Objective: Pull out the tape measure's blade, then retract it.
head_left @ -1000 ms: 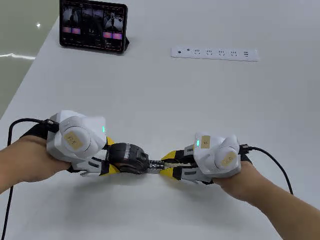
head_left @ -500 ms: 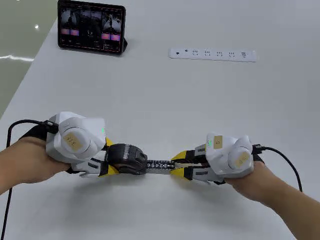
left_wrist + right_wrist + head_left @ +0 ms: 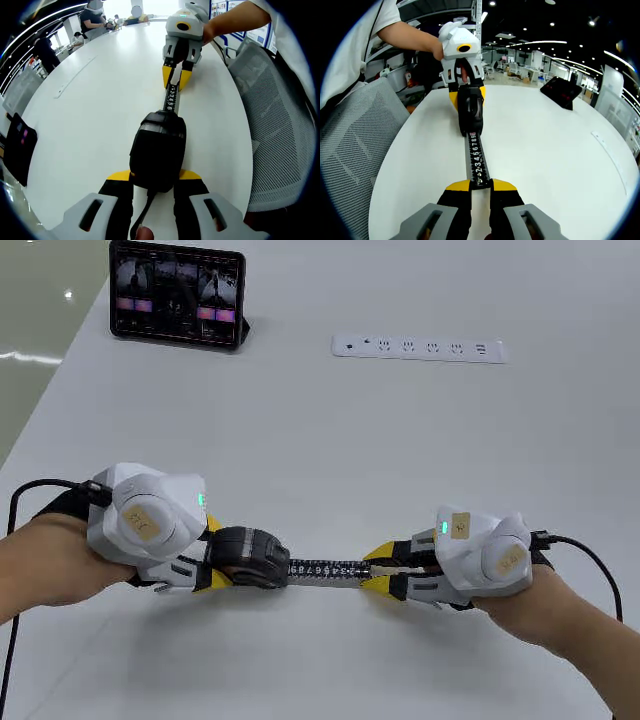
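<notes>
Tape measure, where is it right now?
In the head view, the tape measure sits at lower left on the table, held by the left gripper, its blade running to the right gripper.

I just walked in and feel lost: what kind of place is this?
Probably an open-plan office or lab: a long white table carries a power strip and a propped tablet, a mesh office chair stands beside it, and other people are at its far end.

White numerals 2, 3, 4, 5, 6, 7, 8, 9 run in a row along the narrow black tape-measure blade (image 3: 476,160).
</notes>
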Action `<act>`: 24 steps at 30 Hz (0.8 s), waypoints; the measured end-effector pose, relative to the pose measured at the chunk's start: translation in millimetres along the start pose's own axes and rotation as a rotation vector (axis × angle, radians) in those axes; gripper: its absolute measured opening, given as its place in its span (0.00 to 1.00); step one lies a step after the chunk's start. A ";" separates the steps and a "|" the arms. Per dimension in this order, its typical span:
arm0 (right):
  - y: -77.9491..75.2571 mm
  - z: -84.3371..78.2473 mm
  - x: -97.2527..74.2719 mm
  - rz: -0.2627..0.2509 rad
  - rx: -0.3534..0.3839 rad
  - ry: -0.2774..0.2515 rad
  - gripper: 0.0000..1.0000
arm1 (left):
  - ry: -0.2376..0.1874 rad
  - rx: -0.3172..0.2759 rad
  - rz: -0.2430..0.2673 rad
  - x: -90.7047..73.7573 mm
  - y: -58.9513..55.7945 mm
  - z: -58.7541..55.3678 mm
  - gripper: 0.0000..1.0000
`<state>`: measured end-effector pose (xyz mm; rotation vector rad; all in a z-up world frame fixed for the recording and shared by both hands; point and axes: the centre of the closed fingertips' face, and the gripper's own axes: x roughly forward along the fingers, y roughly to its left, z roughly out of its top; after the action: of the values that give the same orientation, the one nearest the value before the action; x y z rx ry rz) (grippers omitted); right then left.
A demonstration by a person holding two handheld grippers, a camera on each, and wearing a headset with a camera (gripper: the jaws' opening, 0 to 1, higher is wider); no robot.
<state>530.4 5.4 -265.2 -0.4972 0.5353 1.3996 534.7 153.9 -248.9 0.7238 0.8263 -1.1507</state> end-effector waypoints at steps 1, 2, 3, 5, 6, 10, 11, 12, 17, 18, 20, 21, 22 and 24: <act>-0.1 -1.2 -1.7 -0.001 -0.001 0.002 0.09 | 0.000 0.001 0.000 0.1 0.1 -0.1 0.26; -0.2 -1.8 -2.8 -0.002 -0.002 0.004 0.09 | 0.001 0.001 0.000 0.2 0.2 -0.1 0.26; -0.3 -2.3 -3.7 -0.003 -0.003 0.005 0.09 | 0.001 0.001 0.000 0.3 0.3 -0.3 0.26; -0.2 -3.0 -5.7 -0.004 -0.003 0.009 0.09 | 0.002 0.001 0.000 0.5 0.4 -0.6 0.26; 0.0 -3.4 -6.8 -0.003 -0.002 0.011 0.09 | 0.002 0.002 0.001 0.5 0.4 -0.6 0.26; 0.5 -5.9 -8.9 0.000 -0.001 0.017 0.09 | 0.005 0.007 0.002 0.4 0.5 -0.6 0.26; 0.3 -6.7 -9.7 0.000 0.000 0.018 0.09 | 0.005 0.008 0.001 0.2 0.8 -0.8 0.26; 0.0 -7.1 -10.3 -0.001 0.000 0.018 0.09 | 0.005 0.008 0.001 0.2 0.9 -0.9 0.26; -1.4 -10.4 -14.7 -0.003 -0.002 0.024 0.09 | 0.004 0.005 0.001 -0.1 1.0 -1.2 0.26; -1.6 -11.3 -15.6 -0.004 -0.002 0.025 0.09 | 0.003 0.004 0.001 -0.1 0.9 -1.1 0.26; -1.8 -13.2 -17.9 -0.004 0.001 0.028 0.09 | 0.004 0.006 0.001 -0.1 0.7 -0.8 0.26; -1.9 -14.3 -19.4 -0.005 0.003 0.029 0.09 | 0.004 0.007 0.001 -0.2 0.7 -0.7 0.26; -2.0 -15.3 -20.3 -0.005 0.003 0.030 0.09 | 0.005 0.008 0.001 -0.2 0.7 -0.6 0.26; -2.3 -17.5 -22.3 -0.007 0.005 0.034 0.09 | 0.005 0.007 0.001 -0.2 0.5 -0.3 0.26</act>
<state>529.6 -23.0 -265.0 -0.5194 0.5643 1.3848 535.1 154.4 -248.8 0.7331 0.8262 -1.1520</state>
